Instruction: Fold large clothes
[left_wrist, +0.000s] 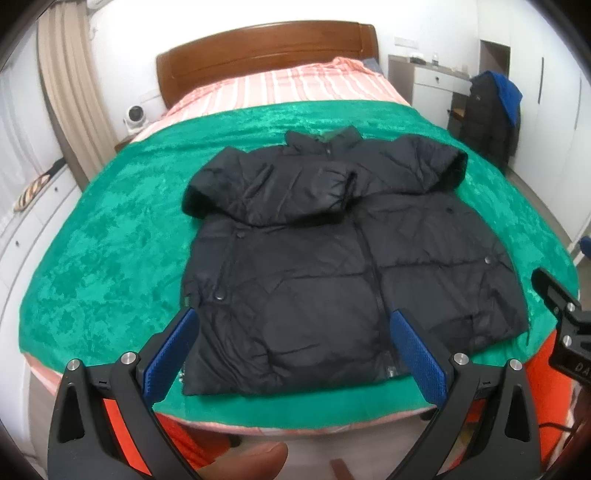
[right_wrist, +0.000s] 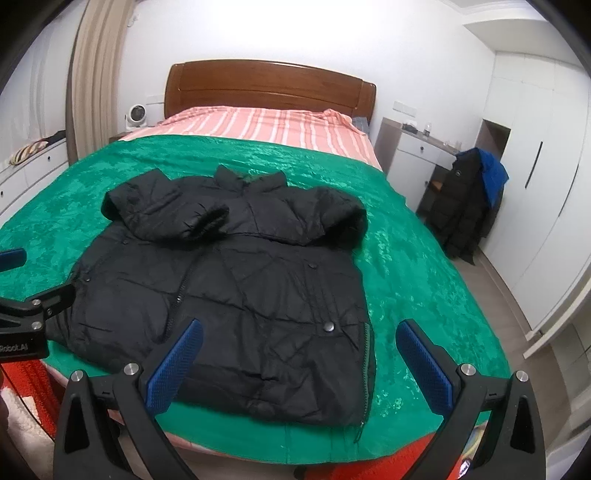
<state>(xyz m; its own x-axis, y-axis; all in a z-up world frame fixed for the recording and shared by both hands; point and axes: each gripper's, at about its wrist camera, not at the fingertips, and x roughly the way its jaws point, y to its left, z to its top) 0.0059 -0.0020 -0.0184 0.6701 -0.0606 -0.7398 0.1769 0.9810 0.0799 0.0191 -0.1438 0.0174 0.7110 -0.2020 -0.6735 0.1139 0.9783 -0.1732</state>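
A black puffer jacket (left_wrist: 325, 266) lies flat on a green blanket (left_wrist: 110, 236) on the bed, front up, both sleeves folded across its chest. It also shows in the right wrist view (right_wrist: 229, 280). My left gripper (left_wrist: 293, 325) is open and empty, held above the jacket's hem near the bed's front edge. My right gripper (right_wrist: 299, 336) is open and empty, over the jacket's lower right corner. The right gripper shows at the edge of the left wrist view (left_wrist: 565, 317), and the left gripper at the left edge of the right wrist view (right_wrist: 26, 306).
The bed has a wooden headboard (right_wrist: 269, 88) and a pink striped sheet (right_wrist: 258, 125). A dark coat with a blue hood hangs on a chair (right_wrist: 469, 199) to the right by a white cabinet (right_wrist: 413, 155). White drawers (right_wrist: 33, 166) stand left. An orange-red cloth (left_wrist: 517, 369) hangs below the bed's front edge.
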